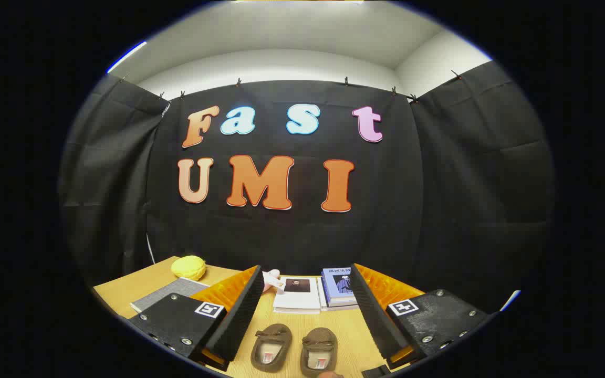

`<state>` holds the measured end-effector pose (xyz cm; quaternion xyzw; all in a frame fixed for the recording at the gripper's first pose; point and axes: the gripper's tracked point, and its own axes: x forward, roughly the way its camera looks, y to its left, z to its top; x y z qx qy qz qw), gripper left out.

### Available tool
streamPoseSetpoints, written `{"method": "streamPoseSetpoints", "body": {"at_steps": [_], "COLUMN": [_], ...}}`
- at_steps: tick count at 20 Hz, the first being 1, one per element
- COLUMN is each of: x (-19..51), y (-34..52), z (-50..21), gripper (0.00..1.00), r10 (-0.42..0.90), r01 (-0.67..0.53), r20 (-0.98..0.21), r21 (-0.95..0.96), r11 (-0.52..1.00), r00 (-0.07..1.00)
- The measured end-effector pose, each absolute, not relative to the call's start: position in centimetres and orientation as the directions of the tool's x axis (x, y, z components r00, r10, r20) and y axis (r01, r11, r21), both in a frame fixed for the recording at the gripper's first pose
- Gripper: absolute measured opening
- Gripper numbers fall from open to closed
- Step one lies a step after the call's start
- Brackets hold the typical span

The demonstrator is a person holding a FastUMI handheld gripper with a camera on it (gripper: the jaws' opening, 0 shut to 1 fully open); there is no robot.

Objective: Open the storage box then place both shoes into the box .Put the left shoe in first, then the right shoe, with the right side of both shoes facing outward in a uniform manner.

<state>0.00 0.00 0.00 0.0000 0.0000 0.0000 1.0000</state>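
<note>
— Fingers first: how do yours stand?

— Your fingers (302,315) are spread wide and hold nothing; they touch nothing either. Between them, on the wooden surface (124,294), lie the two brown shoes side by side: one (271,346) nearer the left finger, the other (319,350) nearer the right, toes pointing away from you.

— And the box you must open?

— You cannot see it from here. Beyond the shoes you have a white booklet (297,294) and a stack of blue books (338,286); further left a grey pad (168,293), a yellow lump (188,267), and something pink (271,278) peeking past the left finger.

— So what should you do?

— By my reckoning the lid comes first, so leave the shoes alone and turn until you find the box. Keep your fingers wide as you go, and lift clear of the shoes so you don't knock them askew. When you come back, take the left shoe first; which one that is, I cannot tell from this angle.
</note>
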Motion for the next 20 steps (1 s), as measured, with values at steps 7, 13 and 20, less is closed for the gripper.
{"method": "streamPoseSetpoints", "body": {"at_steps": [7,13,20], "x": [0.4,0.9,1.3], "y": [-0.3,-0.2,-0.5], "z": [-0.8,-2.0,-3.1], "gripper": [0.98,0.98,0.98], "r10": [-0.004,0.007,0.002], "r01": [0.004,-0.006,-0.001], "r20": [-0.016,-0.041,-0.052], "r21": [0.007,0.017,0.020], "r11": [1.000,1.000,1.000], "r00": [1.000,0.999,0.999]}}
